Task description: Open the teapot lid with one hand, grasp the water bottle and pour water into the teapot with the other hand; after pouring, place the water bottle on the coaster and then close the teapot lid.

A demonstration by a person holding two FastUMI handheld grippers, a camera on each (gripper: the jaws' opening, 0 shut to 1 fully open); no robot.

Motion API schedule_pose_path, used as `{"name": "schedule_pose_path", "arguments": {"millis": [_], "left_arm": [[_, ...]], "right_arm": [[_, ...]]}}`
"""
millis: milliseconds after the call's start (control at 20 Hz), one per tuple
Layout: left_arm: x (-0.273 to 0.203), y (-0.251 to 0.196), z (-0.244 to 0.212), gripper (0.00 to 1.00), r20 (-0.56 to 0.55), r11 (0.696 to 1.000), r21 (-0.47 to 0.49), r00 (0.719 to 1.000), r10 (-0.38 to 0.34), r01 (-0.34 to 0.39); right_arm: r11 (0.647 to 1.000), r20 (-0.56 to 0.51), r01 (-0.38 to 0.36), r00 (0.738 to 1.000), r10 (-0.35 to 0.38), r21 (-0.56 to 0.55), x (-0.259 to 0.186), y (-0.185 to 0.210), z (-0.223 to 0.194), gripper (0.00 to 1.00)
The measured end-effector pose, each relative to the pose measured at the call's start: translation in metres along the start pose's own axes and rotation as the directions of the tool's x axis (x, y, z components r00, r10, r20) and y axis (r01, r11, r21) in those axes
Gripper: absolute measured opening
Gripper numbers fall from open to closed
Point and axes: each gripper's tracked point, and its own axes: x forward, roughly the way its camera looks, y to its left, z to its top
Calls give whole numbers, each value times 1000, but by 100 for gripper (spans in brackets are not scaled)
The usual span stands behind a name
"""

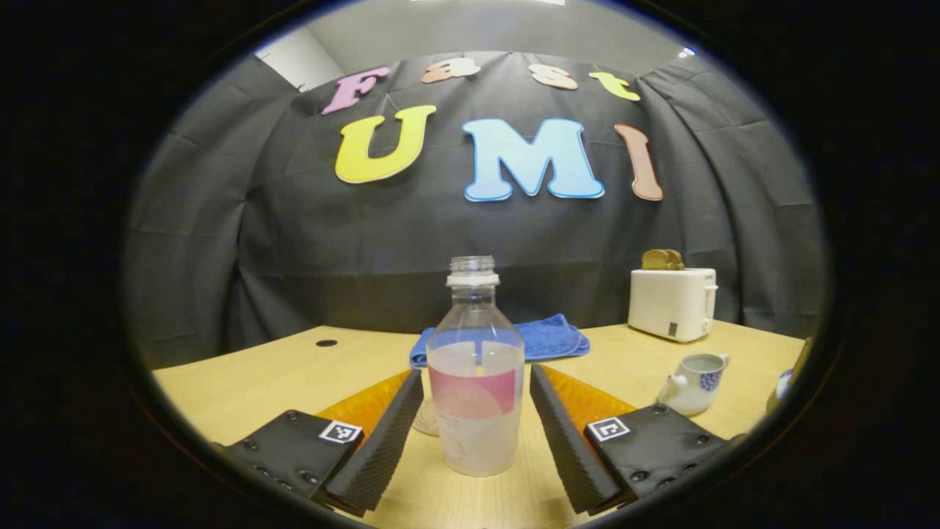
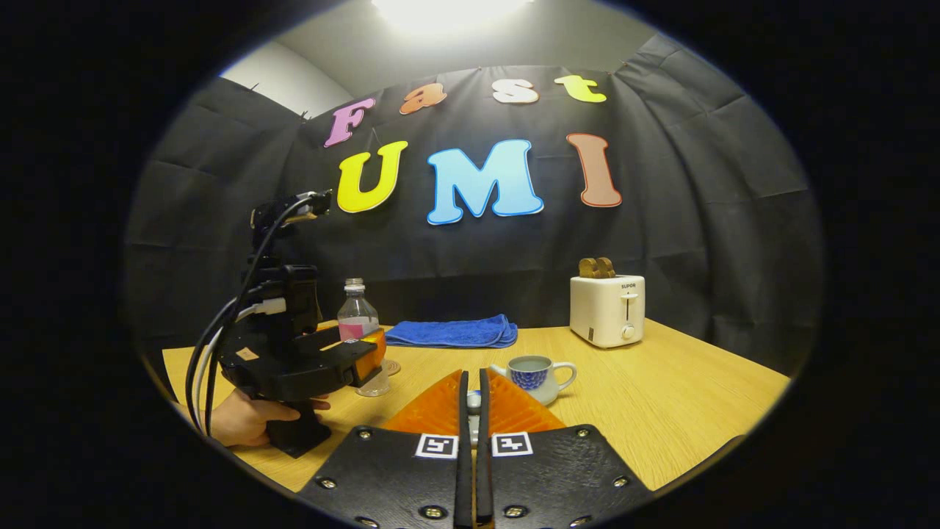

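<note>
Teapot lid (image 2: 474, 401) mostly hidden between pinched right gripper (image 2: 474, 411), left gripper (image 1: 476, 422) released around bottle (image 1: 476, 382)

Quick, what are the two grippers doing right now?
Left gripper: open, fingers either side of the water bottle, not touching it.
Right gripper: closed on something small and white, probably the teapot lid.
</note>
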Motion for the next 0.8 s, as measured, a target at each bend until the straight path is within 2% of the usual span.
{"name": "schedule_pose_path", "arguments": {"millis": [100,450,600,800], "left_arm": [[7,1,-1,100,-4,1000,-1,1000,3,-3],[10,-2,-1,87,-5,1000,0,1000,-28,28],[7,-3,0,87,-7,1000,1,1000,-29,29],[-1,-8,1,86,-10,999,35,999,-40,40]], "right_arm": [[1000,-7,-2,1000,2,-12,3,-1,-3,2],[999,-20,-33,999,33,14,-1,6,-9,2],[999,-22,-49,999,49,-9,-8,12,-8,2],[999,-34,-31,999,30,-44,-15,4,-11,2]]}}
